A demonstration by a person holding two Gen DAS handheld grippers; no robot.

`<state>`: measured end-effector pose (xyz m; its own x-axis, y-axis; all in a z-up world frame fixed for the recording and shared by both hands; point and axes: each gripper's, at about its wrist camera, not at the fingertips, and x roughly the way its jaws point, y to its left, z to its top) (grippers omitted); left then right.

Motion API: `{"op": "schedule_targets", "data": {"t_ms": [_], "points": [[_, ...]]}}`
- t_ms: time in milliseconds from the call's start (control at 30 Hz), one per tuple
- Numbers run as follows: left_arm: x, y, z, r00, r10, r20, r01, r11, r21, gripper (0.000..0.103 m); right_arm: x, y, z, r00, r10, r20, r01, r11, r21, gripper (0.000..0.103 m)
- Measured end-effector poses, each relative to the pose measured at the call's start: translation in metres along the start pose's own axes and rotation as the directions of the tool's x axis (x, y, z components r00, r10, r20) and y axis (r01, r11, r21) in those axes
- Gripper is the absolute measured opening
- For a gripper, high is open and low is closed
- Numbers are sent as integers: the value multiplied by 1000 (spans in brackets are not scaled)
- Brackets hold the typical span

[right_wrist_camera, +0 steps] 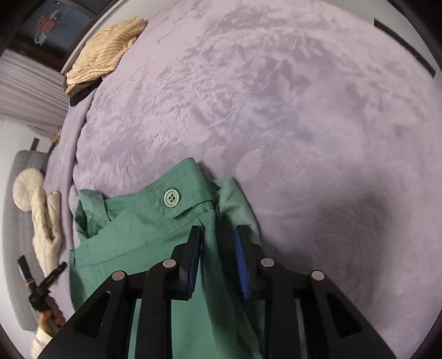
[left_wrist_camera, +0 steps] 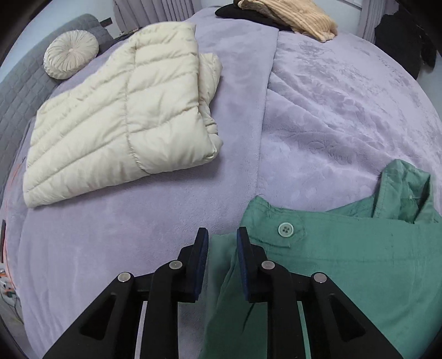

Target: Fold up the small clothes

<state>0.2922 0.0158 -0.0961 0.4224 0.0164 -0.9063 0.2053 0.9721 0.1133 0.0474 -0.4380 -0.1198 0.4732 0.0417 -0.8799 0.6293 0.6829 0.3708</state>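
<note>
Green trousers (left_wrist_camera: 359, 262) lie on the lilac plush blanket (left_wrist_camera: 331, 110), waistband away from me, with a pale green button (left_wrist_camera: 286, 229) on the tab. My left gripper (left_wrist_camera: 222, 234) hovers over the trousers' left edge. Its jaws stand a little apart, cloth lies in the gap, and both pad faces show. In the right wrist view the same trousers (right_wrist_camera: 132, 234) and button (right_wrist_camera: 171, 199) appear. My right gripper (right_wrist_camera: 216, 232) is over their right edge, by the waistband corner. Its jaws are narrowly apart with a raised fold of cloth between them and a dark gap beside the right pad.
A folded cream puffer jacket (left_wrist_camera: 124, 116) lies at the left, with a round cream cushion (left_wrist_camera: 70, 53) and grey quilted padding (left_wrist_camera: 16, 91) behind it. A tan ribbed garment (left_wrist_camera: 292, 16) on black cloth sits at the far edge. A hand with a black tool (right_wrist_camera: 41, 290) shows at lower left.
</note>
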Motion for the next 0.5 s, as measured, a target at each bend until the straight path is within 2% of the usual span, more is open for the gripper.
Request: {"op": "schedule_targets", "data": {"t_ms": [100,233,367,433,500], "points": [[-33,5,-26,999,-52,11,52,998,30,23,-31,16,-23,1000,23,5,-23,997,-68,30],[-57,-18,-75,990,-138,-43,141,986,89,23,-39,57,-80,985,140,-99,-154,977,-149,30],[-63,-63,-124,968,-223,-113,236,964,122,23,-11,117,-145,949,223,-222,-274,931,-239,30],[-56,-84,-146,964,-222,-145,242,960,142,23,9,140,-168,939,218,-267,-292,913,-284,30],[-37,-96,-166,967,-181,-181,209,967,148,23,37,151,-185,937,170,-306,-268,910,-316,30]]}}
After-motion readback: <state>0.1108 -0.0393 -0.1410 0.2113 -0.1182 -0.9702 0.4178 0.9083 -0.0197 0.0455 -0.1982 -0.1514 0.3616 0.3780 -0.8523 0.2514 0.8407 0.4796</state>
